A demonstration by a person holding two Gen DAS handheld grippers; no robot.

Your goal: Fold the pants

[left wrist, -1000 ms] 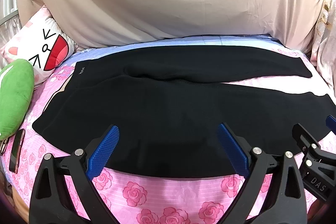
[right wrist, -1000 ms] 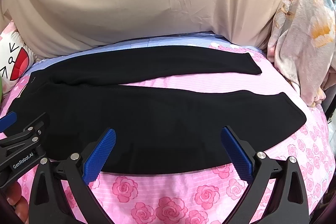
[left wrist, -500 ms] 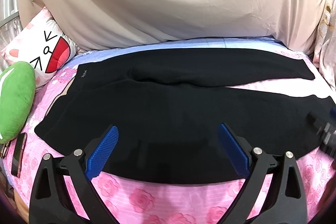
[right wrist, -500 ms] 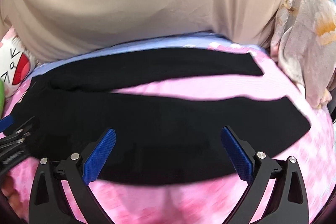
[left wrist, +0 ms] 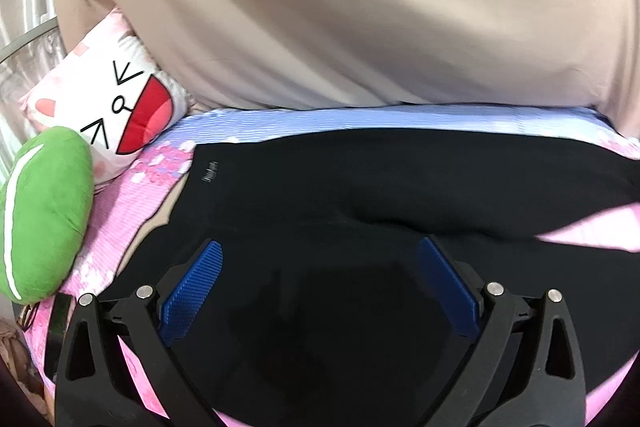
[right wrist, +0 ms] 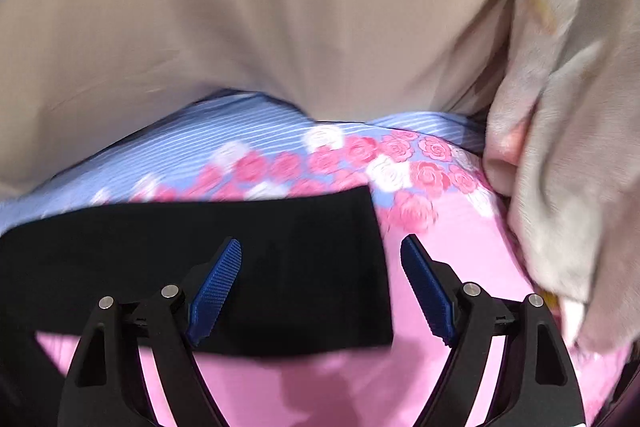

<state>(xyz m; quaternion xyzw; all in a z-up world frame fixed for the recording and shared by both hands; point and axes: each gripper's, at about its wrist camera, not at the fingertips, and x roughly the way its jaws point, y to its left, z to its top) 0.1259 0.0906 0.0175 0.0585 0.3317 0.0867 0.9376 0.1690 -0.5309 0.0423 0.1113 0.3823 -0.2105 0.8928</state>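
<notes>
Black pants (left wrist: 360, 187) lie spread flat on a pink rose-print bedsheet (right wrist: 460, 247), waistband to the left with a small label on it. My left gripper (left wrist: 320, 243) hovers open over the hip part of the pants, with only flat cloth under its blue pads (left wrist: 192, 291). In the blurred right wrist view, the square cuff end of one pants leg (right wrist: 300, 267) lies under my right gripper (right wrist: 320, 241). Its jaws are closing. The left finger is over the cloth and the right finger over bare sheet beside the cuff edge. Neither pad presses on the cloth.
A green cushion (left wrist: 44, 215) and a white cartoon-face pillow (left wrist: 112, 107) sit at the bed's left end. A big beige cover (left wrist: 360, 7) rises along the back. A pale floral blanket (right wrist: 568, 147) is bunched at the right. A dark flat item (left wrist: 60, 311) lies by the left edge.
Both grippers have moved in over the pants. The left came closer to the waist end; the right swept far right to a leg's cuff, jaws narrower. The right gripper is gone from the left view.
</notes>
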